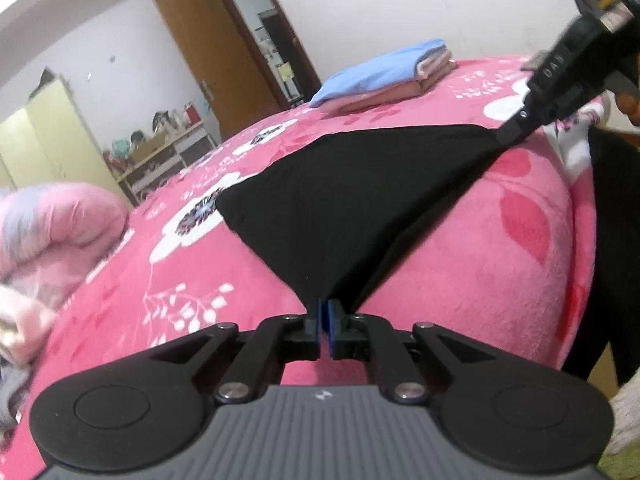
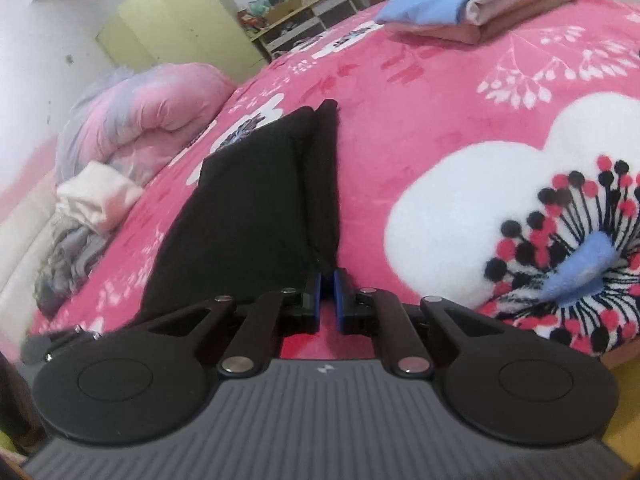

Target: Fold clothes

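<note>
A black garment (image 1: 344, 200) lies stretched over a pink flowered bedspread (image 1: 460, 280). My left gripper (image 1: 325, 308) is shut on the garment's near corner, its blue pads pinching the cloth. In that same view my right gripper (image 1: 510, 133) pinches the far right corner, so the near edge runs taut between the two. In the right wrist view the black garment (image 2: 248, 216) runs away from me in a folded strip, and my right gripper (image 2: 328, 280) is shut on its near corner. At the lower left there, the left gripper's fingers (image 2: 36, 348) hold the other corner.
A stack of folded clothes (image 1: 384, 76), blue on top of beige-pink, sits further back on the bed. A rolled pink quilt (image 2: 148, 120) and a heap of loose clothes (image 2: 80, 232) lie at the bed's left side. A shelf, a cupboard and a door stand behind.
</note>
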A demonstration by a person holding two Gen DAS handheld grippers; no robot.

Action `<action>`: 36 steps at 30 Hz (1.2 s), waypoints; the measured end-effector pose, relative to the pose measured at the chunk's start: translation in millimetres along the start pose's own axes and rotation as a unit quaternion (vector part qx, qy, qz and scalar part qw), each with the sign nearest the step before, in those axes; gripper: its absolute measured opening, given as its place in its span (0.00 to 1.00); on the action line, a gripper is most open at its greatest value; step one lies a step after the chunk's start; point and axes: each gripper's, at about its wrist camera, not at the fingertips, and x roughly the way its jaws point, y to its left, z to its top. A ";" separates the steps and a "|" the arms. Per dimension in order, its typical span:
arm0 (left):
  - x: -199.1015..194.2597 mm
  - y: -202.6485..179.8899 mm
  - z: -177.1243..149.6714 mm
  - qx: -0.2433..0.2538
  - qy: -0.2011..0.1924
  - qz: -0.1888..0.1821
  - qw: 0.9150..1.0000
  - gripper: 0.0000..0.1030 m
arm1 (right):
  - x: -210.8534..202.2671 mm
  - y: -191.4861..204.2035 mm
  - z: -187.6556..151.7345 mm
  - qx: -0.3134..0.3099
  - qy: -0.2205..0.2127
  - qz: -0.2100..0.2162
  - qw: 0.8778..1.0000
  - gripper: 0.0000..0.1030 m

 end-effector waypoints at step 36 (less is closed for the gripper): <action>35.4 36.5 6.3 -0.220 -0.019 -0.174 0.960 0.64 | 116.5 90.7 81.6 -0.276 0.092 0.016 0.957 0.09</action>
